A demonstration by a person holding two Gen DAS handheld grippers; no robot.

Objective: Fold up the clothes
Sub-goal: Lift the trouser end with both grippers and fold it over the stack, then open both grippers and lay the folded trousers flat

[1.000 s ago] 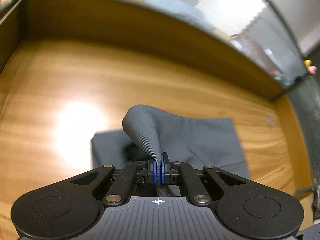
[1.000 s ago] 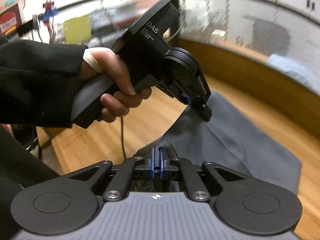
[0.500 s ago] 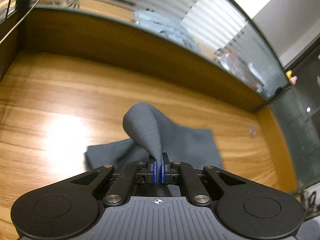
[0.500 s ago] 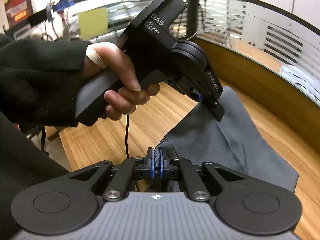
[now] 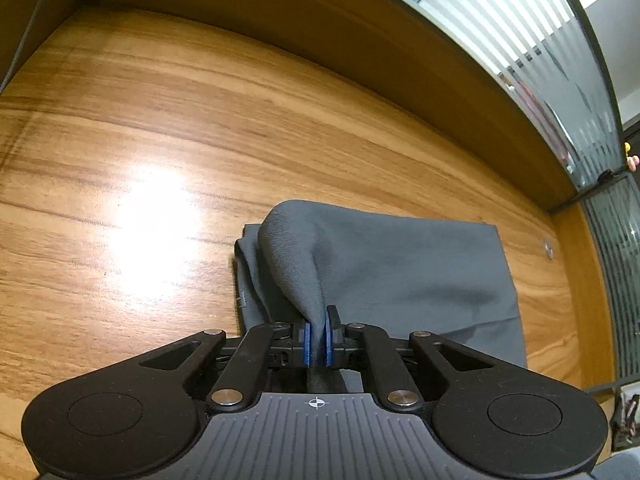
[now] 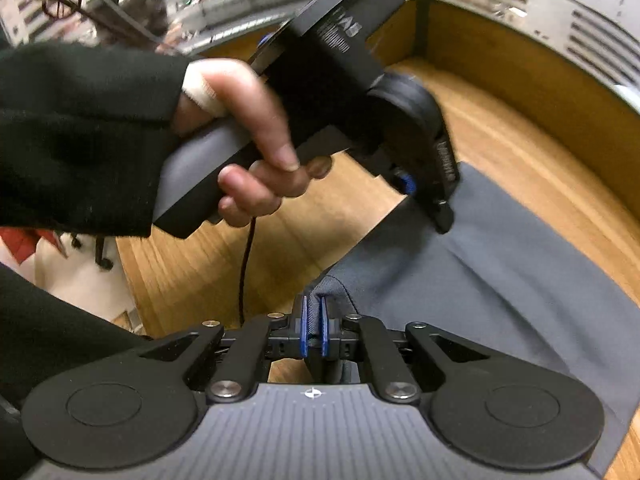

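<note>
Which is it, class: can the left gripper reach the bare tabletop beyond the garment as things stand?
Probably yes: the wooden table ahead looks unobstructed, but the left gripper is shut on the grey garment, which would drag along.

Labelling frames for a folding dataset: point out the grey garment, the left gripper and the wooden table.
grey garment (image 5: 420, 264), left wrist view, flat upper layer.
left gripper (image 5: 319, 336), left wrist view, between its fingertips.
wooden table (image 5: 160, 120), left wrist view, bare top.

Office — wooden desk (image 5: 240, 128), striped glass partition (image 5: 520, 28).
</note>
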